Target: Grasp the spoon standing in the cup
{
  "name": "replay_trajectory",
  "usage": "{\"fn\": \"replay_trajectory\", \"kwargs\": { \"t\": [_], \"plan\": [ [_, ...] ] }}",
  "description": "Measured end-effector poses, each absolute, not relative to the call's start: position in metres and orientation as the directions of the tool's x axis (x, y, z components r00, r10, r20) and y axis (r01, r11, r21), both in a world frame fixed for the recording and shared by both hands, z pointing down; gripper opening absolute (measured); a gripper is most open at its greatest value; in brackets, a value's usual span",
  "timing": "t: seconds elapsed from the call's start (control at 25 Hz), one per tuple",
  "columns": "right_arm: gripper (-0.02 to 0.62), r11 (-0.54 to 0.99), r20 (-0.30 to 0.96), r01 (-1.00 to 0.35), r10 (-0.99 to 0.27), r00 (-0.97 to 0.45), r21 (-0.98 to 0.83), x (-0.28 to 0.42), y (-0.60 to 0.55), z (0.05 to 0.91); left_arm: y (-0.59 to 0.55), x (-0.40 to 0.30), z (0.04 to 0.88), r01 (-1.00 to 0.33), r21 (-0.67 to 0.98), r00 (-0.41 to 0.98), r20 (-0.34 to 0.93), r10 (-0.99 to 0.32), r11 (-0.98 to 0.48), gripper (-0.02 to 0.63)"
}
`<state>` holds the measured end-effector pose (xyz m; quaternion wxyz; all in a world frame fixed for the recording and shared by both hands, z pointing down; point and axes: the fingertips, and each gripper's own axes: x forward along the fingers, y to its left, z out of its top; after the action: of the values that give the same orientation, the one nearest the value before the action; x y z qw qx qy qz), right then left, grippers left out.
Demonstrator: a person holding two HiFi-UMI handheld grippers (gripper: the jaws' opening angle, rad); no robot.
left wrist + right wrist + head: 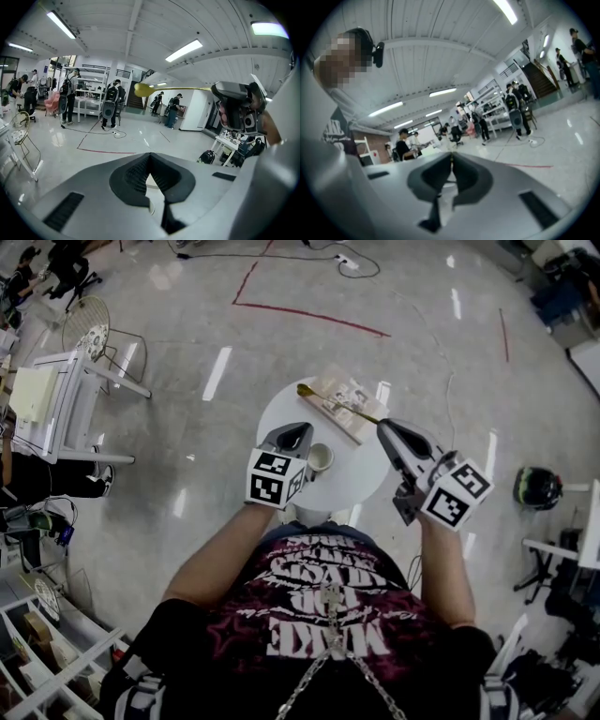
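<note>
The spoon (pixel 339 405) is out of the cup (pixel 320 457) and is pinched by its handle end in the fingers of the right gripper (pixel 380 425). Its gold bowl is pointed toward 10 o'clock over the book (pixel 349 414). In the right gripper view the fingers (pixel 461 171) are seen pressed together at the tips, with only a thin sliver showing between them. The fingers of the left gripper (pixel 298 430) are closed on each other too, and nothing is held in them. The cup is found just beside that gripper at its 3 o'clock, near the 6 o'clock edge of the round white desk (pixel 361 474).

As for writing, white block lettering is spread across the dark shirt (pixel 323 615), but it is seen upside down and cannot be read surely. The print on the book is too small to read. Black-and-white square markers are carried on both cubes.

Around the desk, a helmet (pixel 537 487) is lying on the floor at 3 o'clock, a white chair (pixel 70 395) is standing at 10 o'clock, and a red tape line (pixel 309 315) is laid at 12 o'clock. From the left gripper view, the spoon (pixel 173 88) is seen held level in the right gripper (pixel 234 101), with people standing far behind.
</note>
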<state>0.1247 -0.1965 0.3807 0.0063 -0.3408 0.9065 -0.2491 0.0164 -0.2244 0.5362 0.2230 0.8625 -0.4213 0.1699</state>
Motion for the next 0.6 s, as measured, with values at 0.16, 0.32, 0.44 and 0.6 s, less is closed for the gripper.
{"fn": "replay_trajectory", "kwargs": {
  "t": [0.16,0.32,0.44,0.6],
  "plan": [
    [0.035,0.654,0.153,-0.618,-0.623,-0.767,-0.437,0.112,-0.206,0.371,-0.238,0.018,0.514,-0.803,0.227,0.588,0.457,-0.668,-0.551,0.025],
    [0.035,0.665,0.165,-0.629,-0.623,-0.765,-0.404,0.104,-0.214,0.370,-0.246,0.018,0.506,-0.809,0.225,0.580,0.451,-0.678,-0.543,0.025],
    [0.035,0.668,0.162,-0.620,-0.616,-0.771,-0.412,0.101,-0.216,0.370,-0.249,0.020,0.502,-0.812,0.227,0.577,0.446,-0.684,-0.537,0.025],
    [0.035,0.671,0.164,-0.618,-0.613,-0.773,-0.409,0.097,-0.220,0.374,-0.254,0.017,0.503,-0.819,0.212,0.567,0.447,-0.692,-0.533,0.025]
  ]
}}
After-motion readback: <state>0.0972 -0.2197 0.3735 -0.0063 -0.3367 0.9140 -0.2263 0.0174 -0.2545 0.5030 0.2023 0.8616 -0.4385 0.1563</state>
